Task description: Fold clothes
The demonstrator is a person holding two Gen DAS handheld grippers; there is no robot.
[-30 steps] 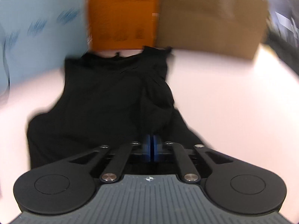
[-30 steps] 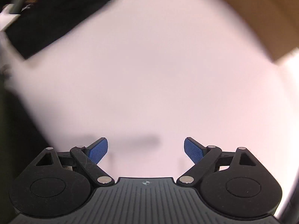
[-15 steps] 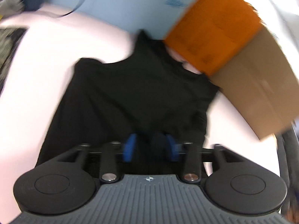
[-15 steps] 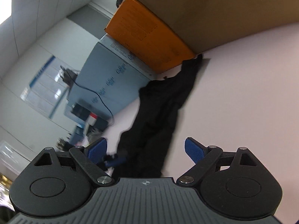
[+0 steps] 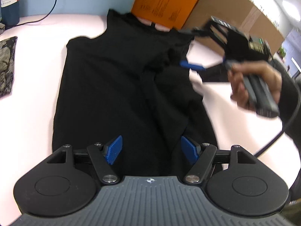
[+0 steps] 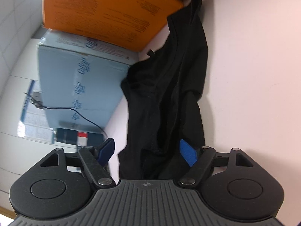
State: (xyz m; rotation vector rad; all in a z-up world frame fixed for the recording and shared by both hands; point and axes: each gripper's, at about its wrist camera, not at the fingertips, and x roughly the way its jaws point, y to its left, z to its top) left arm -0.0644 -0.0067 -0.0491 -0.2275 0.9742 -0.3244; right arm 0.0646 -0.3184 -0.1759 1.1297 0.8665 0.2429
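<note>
The pale pink desk [image 5: 33, 60] fills most of both views. At its far edge stand three boxes side by side: a brown cardboard box [image 5: 231, 17], an orange box [image 5: 165, 1] and a light blue box [image 6: 75, 79].

The black garment [image 5: 116, 79] lies on the desk in front of the boxes, and its top end touches the orange box. Its left part lies flat. Its right part is folded over and bunched into thick creases. In the right wrist view the same garment [image 6: 169, 86] looks like a long heap that runs from the orange box down to the tongs.

The left tongs [image 5: 151, 149] hang over the near end of the garment. Their jaws have just been opening and now stand moderately wide. The cloth is below and between the blue pads [image 5: 113, 149], but they do not press it.

The right tongs [image 6: 146, 151] are rolled onto their side at the right edge of the garment. Their jaws have just been closing and are still apart. A fold of black cloth stands between them, and the pads do not clamp it. In the left wrist view a hand [image 5: 252, 86] in a dark sleeve holds this tool, which is blurred.

At the far left stands a dark bottle [image 5: 9, 1] with a label, and a black cable [image 5: 50, 9] runs past it. A patterned dark cloth [image 5: 6, 66] lies at the left edge of the desk.
</note>
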